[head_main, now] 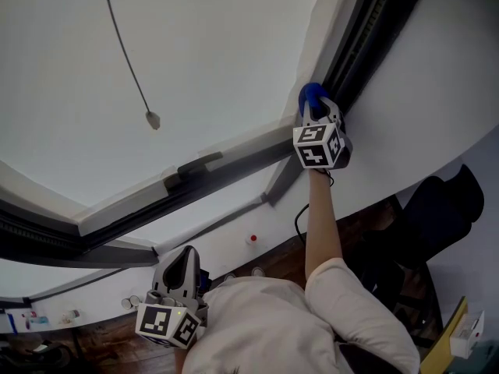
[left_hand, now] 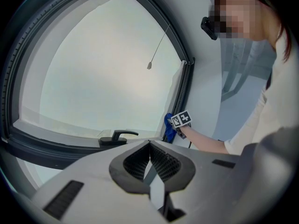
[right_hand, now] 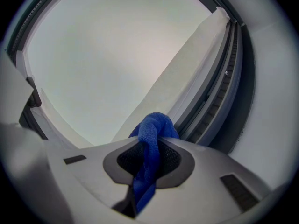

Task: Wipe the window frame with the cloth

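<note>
Cloth (right_hand: 152, 139), a blue one, is pinched in a bunched fold between the closed fingers (right_hand: 175, 158) of the right gripper (head_main: 318, 111), with its rounded top poking out past the tips. In the head view, right of centre, that wad is against the window frame (head_main: 366, 29) at the foot of the dark upright member, close above the corner where the member meets the lower rail.

From the cloth, the upright's long axis runs away toward the upper right of the frame. In the right gripper view the same grooved channel lies just right of the cloth and climbs to the upper right. A stroke along that line looks like the natural next wipe. The lower rail, carrying the window handle (head_main: 199, 164), slants off to the lower left instead.

The left gripper (left_hand: 150, 146) hangs at the lower left of the head view, well apart from the frame. Its fingers are together at the tips and hold nothing, so the right one is plainly the nearer.
</note>
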### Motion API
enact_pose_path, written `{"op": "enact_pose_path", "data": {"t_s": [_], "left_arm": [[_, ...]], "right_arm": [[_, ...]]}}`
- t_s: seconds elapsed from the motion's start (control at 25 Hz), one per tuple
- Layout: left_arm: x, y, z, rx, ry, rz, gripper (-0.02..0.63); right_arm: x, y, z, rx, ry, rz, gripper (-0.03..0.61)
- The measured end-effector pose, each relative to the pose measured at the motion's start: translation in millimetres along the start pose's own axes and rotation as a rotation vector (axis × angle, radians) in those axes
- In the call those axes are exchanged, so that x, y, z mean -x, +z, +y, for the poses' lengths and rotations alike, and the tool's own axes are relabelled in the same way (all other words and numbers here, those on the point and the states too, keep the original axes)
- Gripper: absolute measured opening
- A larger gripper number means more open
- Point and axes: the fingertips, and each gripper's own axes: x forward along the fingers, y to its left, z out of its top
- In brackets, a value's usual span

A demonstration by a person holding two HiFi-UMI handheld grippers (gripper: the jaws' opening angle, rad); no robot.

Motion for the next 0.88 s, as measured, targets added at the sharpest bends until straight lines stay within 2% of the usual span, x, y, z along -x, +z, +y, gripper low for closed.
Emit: {"op": "enact_pose_path", "data": {"t_s": [0.48,0.88], "left_arm": [[-1.2,0.1,0.8,-0.002,0.006,0.001,0.01],[-2.5,-0.2,1.5,0.002,0.017,0.003,0.011]], "right_arm": [[-6.2,-21.6,18.5,-0.034,0.019,0.025,0.054],[-16.3,-57.3,50.0,-0.071,0.095,0.117,0.054]]}}
